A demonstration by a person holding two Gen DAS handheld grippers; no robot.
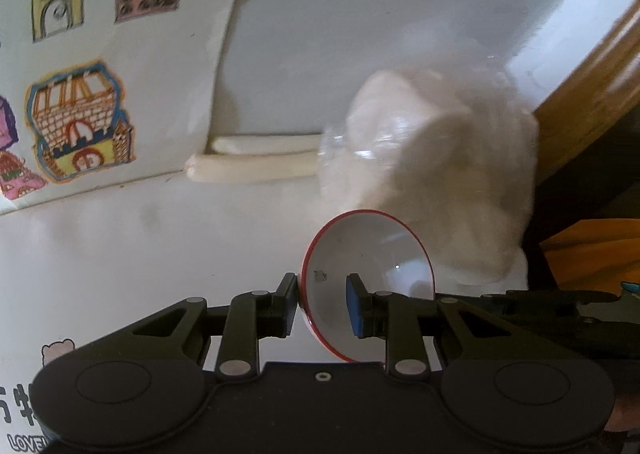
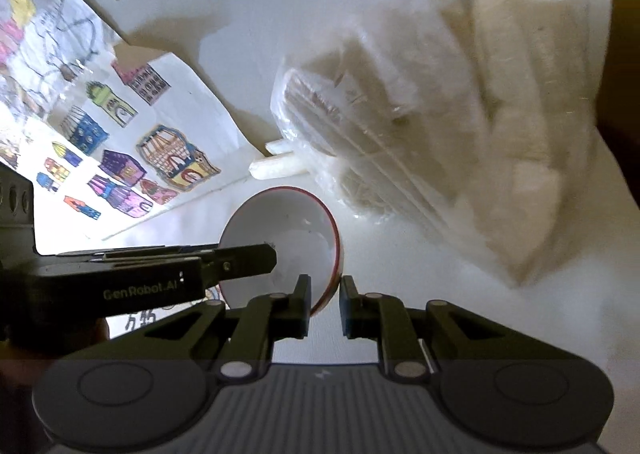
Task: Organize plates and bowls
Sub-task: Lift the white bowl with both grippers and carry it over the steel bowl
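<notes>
A small white bowl with a red rim is held above a white table. My left gripper straddles its left rim, one finger outside and one inside, with a gap showing at the inner pad. In the right wrist view the bowl shows again. My right gripper straddles its right rim, one finger inside and one outside. The left gripper's black arm reaches in from the left over the bowl. No plates are in view.
A clear plastic bag of white rolls lies just beyond the bowl. Two pale sticks poke out beside it. A sheet of coloured house drawings lies to the left. A wooden edge is at the right.
</notes>
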